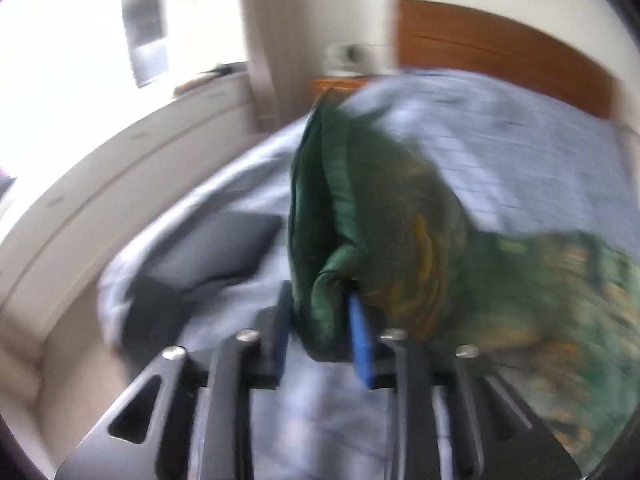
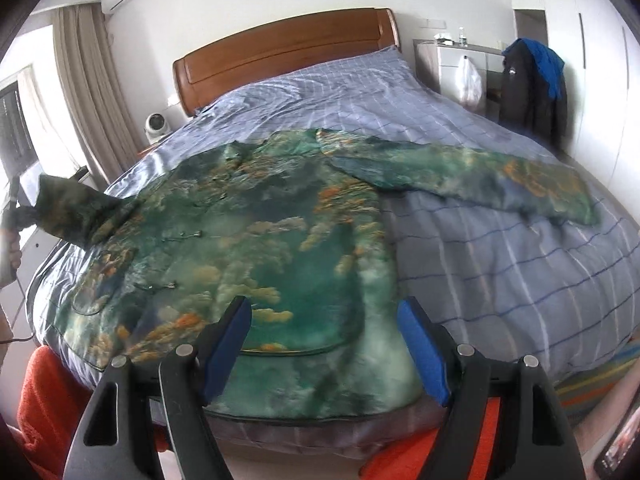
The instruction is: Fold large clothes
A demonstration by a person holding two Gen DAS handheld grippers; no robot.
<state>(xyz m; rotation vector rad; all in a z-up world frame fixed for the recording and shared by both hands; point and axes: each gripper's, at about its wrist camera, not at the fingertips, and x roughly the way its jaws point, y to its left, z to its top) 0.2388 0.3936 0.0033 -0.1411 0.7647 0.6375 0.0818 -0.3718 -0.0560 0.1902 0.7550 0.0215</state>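
Note:
A large green garment [image 2: 256, 232] with orange and white cloud print lies spread front-up on the blue checked bed [image 2: 500, 264]. Its right sleeve [image 2: 480, 180] lies stretched out to the right. Its left sleeve [image 2: 76, 212] is lifted off the bed at the far left. My left gripper [image 1: 320, 316] is shut on that sleeve's cuff [image 1: 332, 208], the dark green lining showing; the view is blurred. My right gripper [image 2: 324, 320] is open and empty, just above the garment's bottom hem near the bed's front edge.
A wooden headboard [image 2: 280, 48] stands at the back, a small white fan [image 2: 156, 124] beside it. A chair with dark and blue clothes [image 2: 532, 80] stands at the right. Dark folded items [image 1: 208, 248] lie on the bed in the left wrist view. An orange cloth [image 2: 44, 392] lies below the bed's front edge.

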